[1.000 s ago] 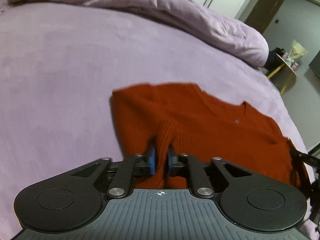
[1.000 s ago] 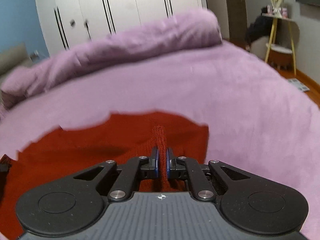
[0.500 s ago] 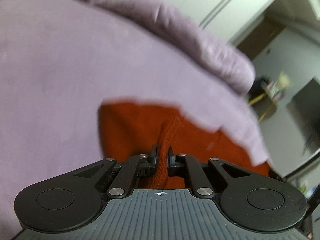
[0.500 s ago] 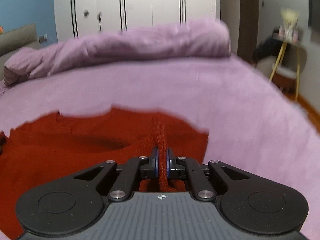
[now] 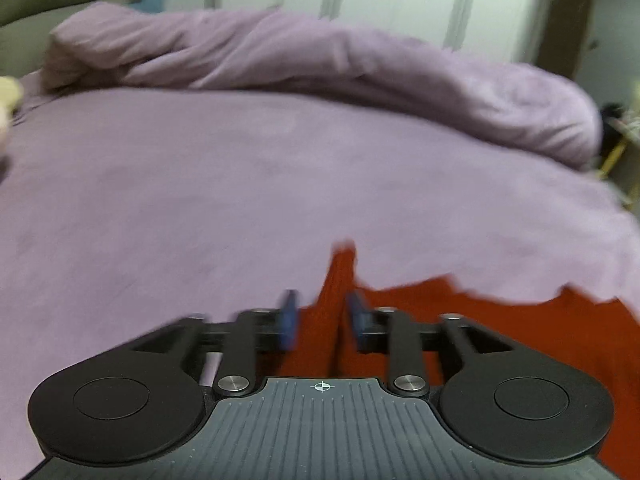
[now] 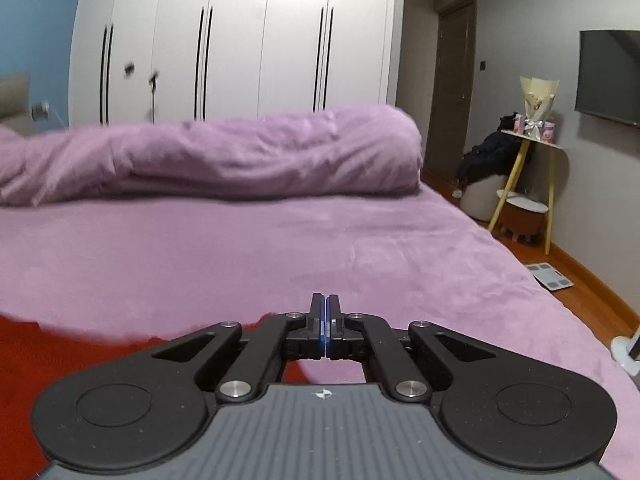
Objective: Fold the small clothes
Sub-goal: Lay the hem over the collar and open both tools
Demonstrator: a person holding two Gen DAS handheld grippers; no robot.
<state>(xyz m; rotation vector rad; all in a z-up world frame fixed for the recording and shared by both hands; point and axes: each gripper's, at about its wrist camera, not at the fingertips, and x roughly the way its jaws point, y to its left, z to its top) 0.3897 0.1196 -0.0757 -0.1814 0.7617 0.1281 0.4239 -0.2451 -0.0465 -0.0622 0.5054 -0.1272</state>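
A rust-red knitted sweater (image 5: 500, 328) lies on the purple bed sheet (image 5: 200, 200). In the left wrist view my left gripper (image 5: 322, 318) is open, and a raised ridge of the sweater stands between its blue pads without being clamped. In the right wrist view my right gripper (image 6: 325, 322) is shut with nothing between its pads. It is lifted above the sheet (image 6: 280, 256), and the sweater (image 6: 60, 356) lies below it to the left, partly hidden by the gripper body.
A rolled purple duvet (image 6: 240, 156) lies across the far side of the bed, before white wardrobes (image 6: 240, 40). At the right stand a yellow-legged side table (image 6: 532, 148), a dark chair and a scale on the wooden floor. The bed edge falls away right.
Both grippers let go of the sweater folds they held. The left jaws have opened. The right gripper has lifted clear and shut empty. Both views have tilted up toward the duvet.
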